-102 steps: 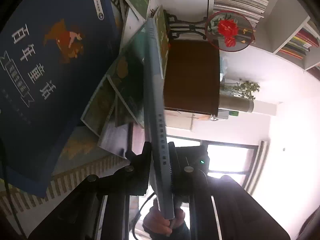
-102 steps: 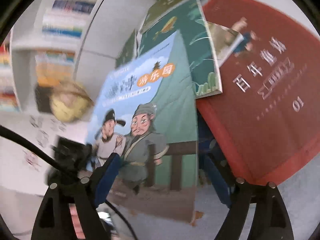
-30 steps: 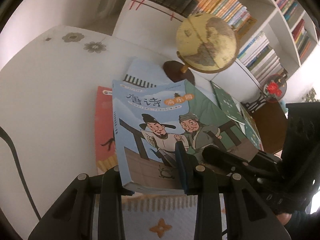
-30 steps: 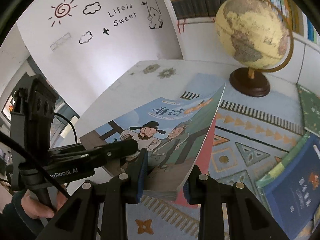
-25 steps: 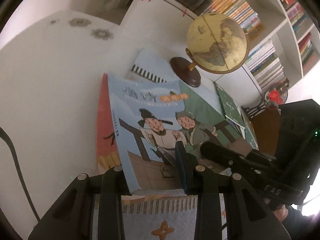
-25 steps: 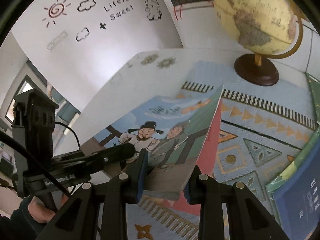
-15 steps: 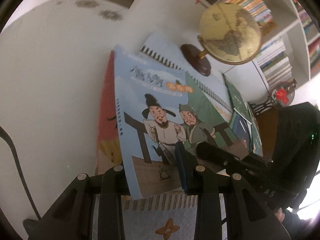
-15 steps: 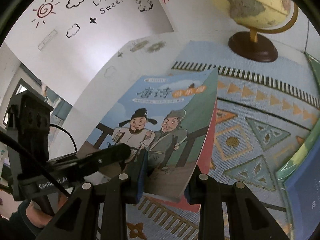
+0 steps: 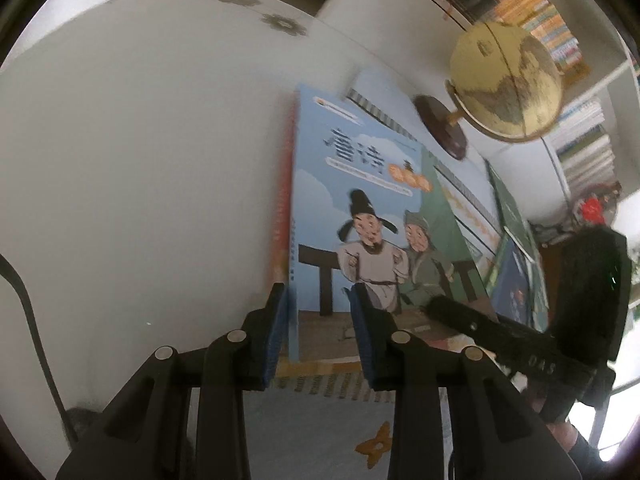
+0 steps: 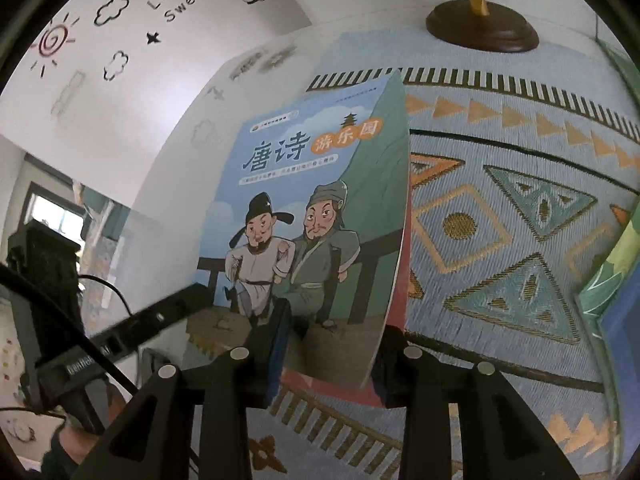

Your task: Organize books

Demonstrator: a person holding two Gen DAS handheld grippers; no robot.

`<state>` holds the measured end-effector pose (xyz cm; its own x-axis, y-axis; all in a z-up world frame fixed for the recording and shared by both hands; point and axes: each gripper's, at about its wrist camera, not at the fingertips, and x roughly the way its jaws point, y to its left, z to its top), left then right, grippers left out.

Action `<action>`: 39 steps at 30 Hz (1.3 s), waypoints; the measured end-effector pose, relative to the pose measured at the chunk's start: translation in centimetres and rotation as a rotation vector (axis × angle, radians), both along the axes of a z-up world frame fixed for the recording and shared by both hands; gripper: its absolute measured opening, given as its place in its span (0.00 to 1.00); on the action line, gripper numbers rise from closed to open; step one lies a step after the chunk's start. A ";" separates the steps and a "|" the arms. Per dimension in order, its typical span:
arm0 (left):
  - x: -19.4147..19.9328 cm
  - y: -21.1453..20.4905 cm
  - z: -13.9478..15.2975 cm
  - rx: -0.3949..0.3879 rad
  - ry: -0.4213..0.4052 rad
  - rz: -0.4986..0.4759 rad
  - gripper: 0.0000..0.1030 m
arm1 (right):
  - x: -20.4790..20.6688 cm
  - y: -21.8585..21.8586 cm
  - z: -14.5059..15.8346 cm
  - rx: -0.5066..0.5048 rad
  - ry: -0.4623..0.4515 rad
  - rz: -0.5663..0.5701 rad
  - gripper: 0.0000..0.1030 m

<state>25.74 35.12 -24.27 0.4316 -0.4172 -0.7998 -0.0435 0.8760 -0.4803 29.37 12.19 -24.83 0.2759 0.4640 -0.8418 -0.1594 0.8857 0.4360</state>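
A blue book (image 9: 360, 208) with two cartoon men on its cover rests low over a red book (image 9: 280, 216) at the left edge of the patterned mat. My left gripper (image 9: 318, 300) is shut on its near spine corner, one pad under it and one on the cover. My right gripper (image 10: 332, 320) holds the near right part of the same blue book (image 10: 312, 200). Its jaws are opening, and the pads still touch the book between them. The red book (image 10: 405, 280) shows only as a strip along the blue book's edges. Each view shows the other gripper beside the book.
A globe (image 9: 506, 80) on a dark wooden base (image 10: 480, 28) stands at the back of the mat (image 10: 520, 220). Green and dark blue books (image 9: 516, 280) lie to the right. Bookshelves (image 9: 580, 140) fill the back wall. The white tabletop (image 9: 140, 160) stretches left.
Both grippers have come down with the blue book, which has settled from a raised tilt to nearly flat over the red book. The right jaws have spread slightly.
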 end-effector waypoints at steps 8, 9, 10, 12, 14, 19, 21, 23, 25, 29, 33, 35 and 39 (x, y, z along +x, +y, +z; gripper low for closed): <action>-3.6 -1.5 4.0 0.095 -0.038 0.006 0.77 | -2.9 -1.8 0.2 -0.072 0.077 -0.002 0.41; -4.7 -2.1 4.7 0.093 -0.067 0.003 0.78 | -3.4 -2.6 0.3 -0.050 0.091 -0.017 0.41; -5.6 -2.6 5.3 0.095 -0.087 -0.001 0.78 | -4.3 -3.5 0.5 -0.031 0.094 -0.039 0.41; -7.0 -3.7 5.9 0.095 -0.087 -0.019 0.78 | -6.0 -5.1 1.2 -0.017 0.076 -0.068 0.41; -8.5 -5.1 6.6 0.095 -0.095 -0.027 0.78 | -8.0 -6.6 2.1 -0.007 0.061 -0.087 0.42; -11.9 -9.8 8.7 0.121 -0.158 -0.054 0.78 | -12.6 -10.7 4.4 0.025 0.010 -0.112 0.51; -13.3 -12.2 9.6 0.133 -0.193 -0.082 0.78 | -14.3 -12.4 5.3 0.021 -0.014 -0.112 0.51; -14.5 -15.0 10.5 0.134 -0.221 -0.111 0.78 | -16.5 -14.1 6.3 0.012 -0.040 -0.123 0.51; -16.1 -17.8 11.7 0.128 -0.260 -0.139 0.78 | -19.4 -17.1 7.5 0.010 -0.056 -0.149 0.51; -19.3 -22.4 13.3 0.111 -0.326 -0.188 0.82 | -24.4 -22.6 8.8 0.003 -0.066 -0.218 0.54; -22.0 -26.9 13.9 0.132 -0.383 -0.244 0.83 | -29.5 -28.7 9.1 0.007 -0.059 -0.320 0.54; -23.2 -29.1 14.0 0.159 -0.388 -0.300 0.83 | -31.1 -30.8 8.7 0.024 -0.047 -0.367 0.54; -24.6 -31.5 13.9 0.193 -0.375 -0.377 0.83 | -34.1 -35.3 7.5 0.098 -0.011 -0.485 0.54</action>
